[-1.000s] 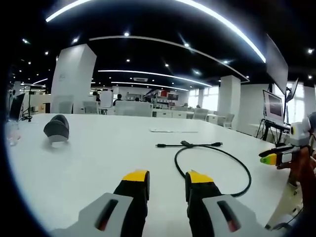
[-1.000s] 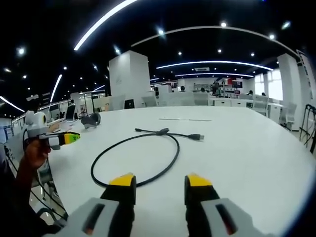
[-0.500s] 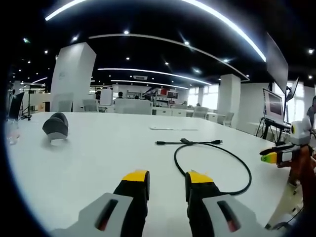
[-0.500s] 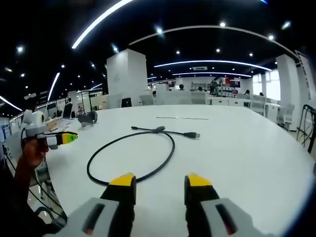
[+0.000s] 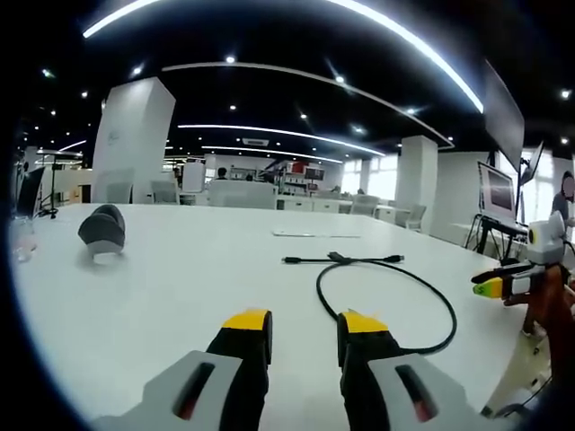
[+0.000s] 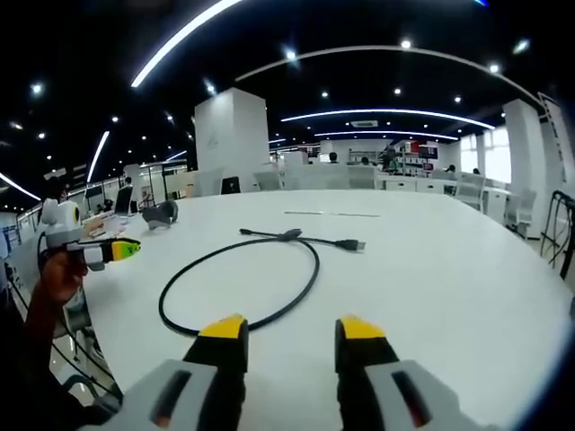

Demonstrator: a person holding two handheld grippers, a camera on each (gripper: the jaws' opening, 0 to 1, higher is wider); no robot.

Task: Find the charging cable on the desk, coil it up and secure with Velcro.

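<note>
Change: almost none against half a second ago; both views only drift a little, so camera motion, not motion of the things. Cable lying exactly as before.
Meaning for task: no contact with the cable yet; finding looks done, coiling and fastening not begun.
Charging cable [image 5: 386, 296]: black, flat on the white bench [image 5: 180, 287], laid in one loose open loop with its two ends crossing at a thicker joint and running out straight to either side; plugs at both tips. Same cable [image 6: 238, 283] ahead of the right jaws.
Left hand-held gripper [image 5: 304, 325]: jaws apart, yellow tips bare, hovering over the bench, near edge of the cable loop just beyond the right tip.
Right hand-held gripper [image 6: 292, 334]: jaws apart, nothing between them, near arc of the cable loop just ahead of the left tip.
Other gripper in each view: right one [image 5: 503, 283] beyond the cable loop at the bench edge; left one [image 6: 99, 251] off to the side of the cable, held by a hand.
Velcro: possibly the thick joint on the cable, too small to tell.
Containers: a clear one, possibly a cup [image 5: 22, 241], far from the cable at the bench's edge; contents not readable.
Other: dark rounded object [image 5: 101, 231] well apart from the cable; thin flat white strip [image 5: 314, 236] beyond the cable.
</note>
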